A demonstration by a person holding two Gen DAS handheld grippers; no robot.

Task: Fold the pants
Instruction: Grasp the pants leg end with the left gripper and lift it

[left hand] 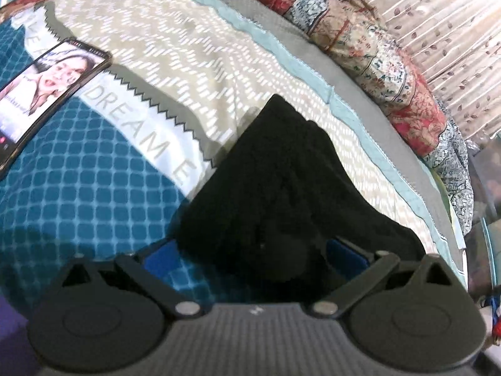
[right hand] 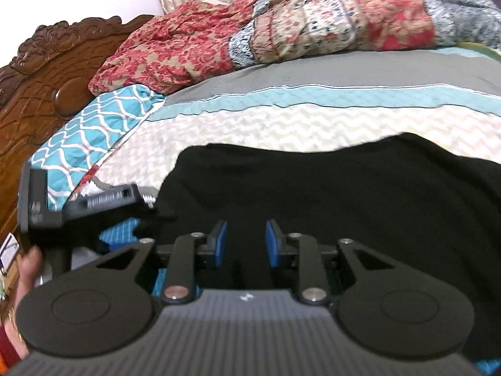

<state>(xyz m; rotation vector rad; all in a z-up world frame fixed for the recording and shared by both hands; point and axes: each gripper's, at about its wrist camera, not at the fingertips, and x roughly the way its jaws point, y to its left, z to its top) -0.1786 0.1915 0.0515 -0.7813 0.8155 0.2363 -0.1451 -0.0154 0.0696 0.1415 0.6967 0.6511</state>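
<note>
Lying bunched on the bed, the black pants sit between the wide-spread left tongs; the right tongs, narrowed, seemingly grip nothing.

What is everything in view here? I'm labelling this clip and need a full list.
pants: one, black, bunched on the bedspread in front of both grippers
bedspread: one, cream zigzag with teal and grey bands, covering the bed
phone: one, dark frame with lit screen, lying at the left of the left wrist view
quilt: one, red and floral patchwork, heaped along the far edge
pillow: one, teal with white lattice, by the headboard
headboard: one, carved brown wood
curtain: one, beige with leaf print, behind the bed
left gripper: black with blue pads, wide open, pants between the fingers
right gripper: black with blue pads, narrow gap, over the pants
hand: one, holding the other gripper's handle
</note>
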